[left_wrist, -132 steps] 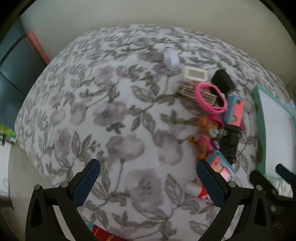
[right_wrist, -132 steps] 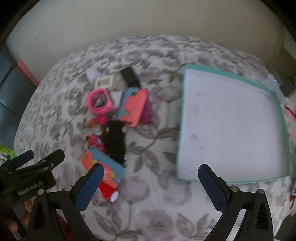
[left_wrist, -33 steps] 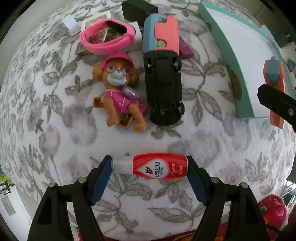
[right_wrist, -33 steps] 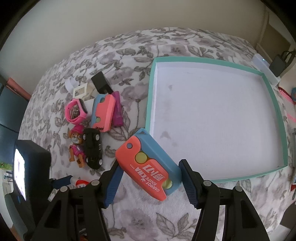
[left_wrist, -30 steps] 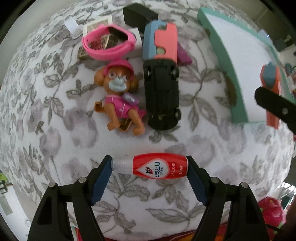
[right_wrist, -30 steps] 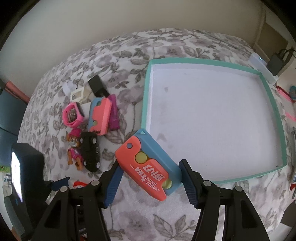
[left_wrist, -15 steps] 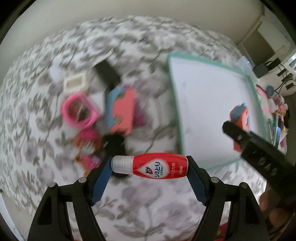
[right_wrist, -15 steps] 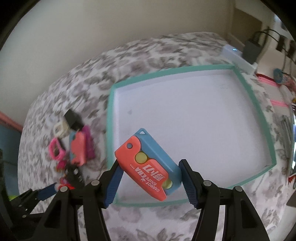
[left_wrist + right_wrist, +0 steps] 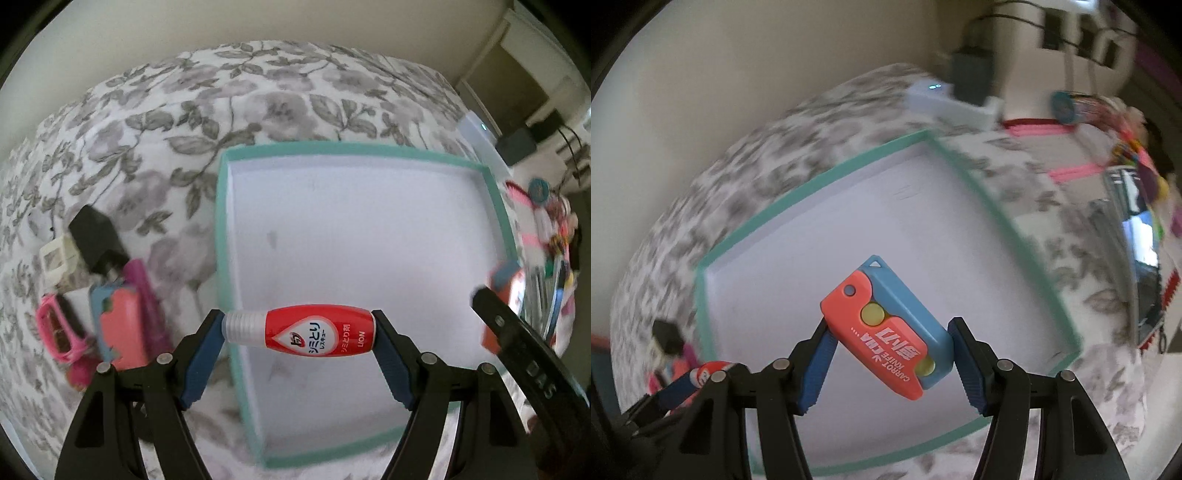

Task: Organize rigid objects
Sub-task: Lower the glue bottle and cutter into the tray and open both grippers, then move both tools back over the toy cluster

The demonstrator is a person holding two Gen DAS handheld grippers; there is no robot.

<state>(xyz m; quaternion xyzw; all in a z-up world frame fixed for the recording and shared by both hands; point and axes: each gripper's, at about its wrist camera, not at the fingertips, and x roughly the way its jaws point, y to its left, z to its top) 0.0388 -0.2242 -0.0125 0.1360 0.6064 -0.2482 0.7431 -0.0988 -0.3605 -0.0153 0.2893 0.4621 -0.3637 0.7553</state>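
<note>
On the left wrist view, my left gripper (image 9: 299, 334) clamps a smooth, barrel-shaped red bottle (image 9: 308, 333) end to end, white ribbed cap against the left pad. It hangs over the near left part of the tray (image 9: 223, 236), a shallow square box with a teal rim and matte white floor. The tray lies on a bed cover (image 9: 258, 96) printed with grey leaves and flowers. Left of the tray sits the pile: a black block (image 9: 98, 240), a cream frame (image 9: 55, 258), a pink band (image 9: 59, 332) and a coral-and-blue case (image 9: 118, 325), all blurred. A second ago this view looked down on the toys, with the tray off to the right; now the tray fills the middle.

On the right wrist view, my right gripper (image 9: 888, 349) grips a hard plastic knife (image 9: 886, 326), coral face over a blue shell, yellow round buttons, held slantwise over the tray (image 9: 812, 184). The bottle (image 9: 709, 371) shows at lower left. Against the earlier frame, the view has rolled, so the tray sits tilted, and the toy pile has shrunk to a blurred corner.
</note>
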